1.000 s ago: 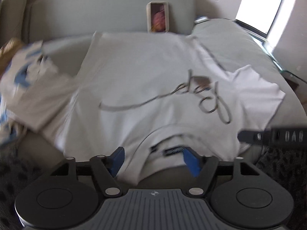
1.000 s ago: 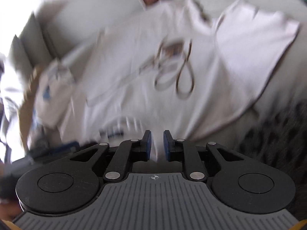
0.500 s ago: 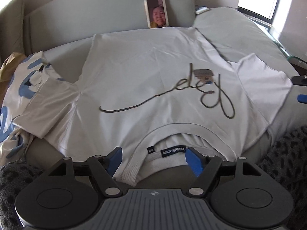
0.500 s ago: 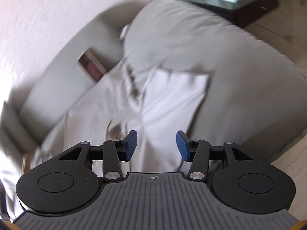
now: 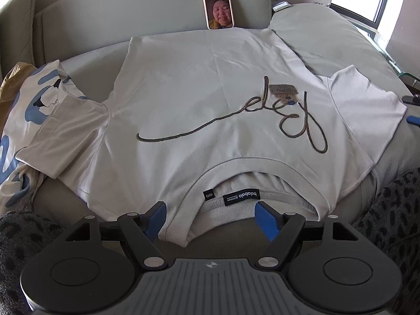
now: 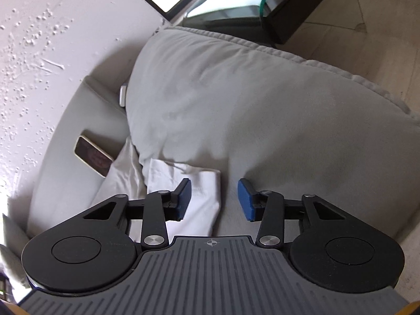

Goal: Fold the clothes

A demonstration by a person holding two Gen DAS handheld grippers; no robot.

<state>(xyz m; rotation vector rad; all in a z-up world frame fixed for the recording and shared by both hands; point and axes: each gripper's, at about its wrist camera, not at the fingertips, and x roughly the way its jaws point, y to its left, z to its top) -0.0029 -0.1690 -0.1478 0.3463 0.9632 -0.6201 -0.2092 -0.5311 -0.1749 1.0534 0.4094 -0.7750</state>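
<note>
Left wrist view: white T-shirt (image 5: 210, 99) spread flat on grey sofa (image 5: 328, 34), collar nearest camera.
Left gripper (image 5: 212, 219): jaws wide apart, straddling collar, gripping nothing.
Right gripper (image 6: 215, 199): jaws wide, empty, over right sleeve (image 6: 199, 183) edge.
Phone (image 5: 218, 8): propped against backrest beyond hem.
Patterned garment (image 5: 23, 110): beside left sleeve.

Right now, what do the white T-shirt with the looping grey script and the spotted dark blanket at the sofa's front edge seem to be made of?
White T-shirt with the looping grey script: likely cotton jersey, matte; soft creases and a ribbed collar show it. The script looks raised, perhaps corded or embroidered.
Spotted dark blanket: apparently plush fleece, with a fuzzy, leopard-like nap; the exact fibre is unclear.
</note>
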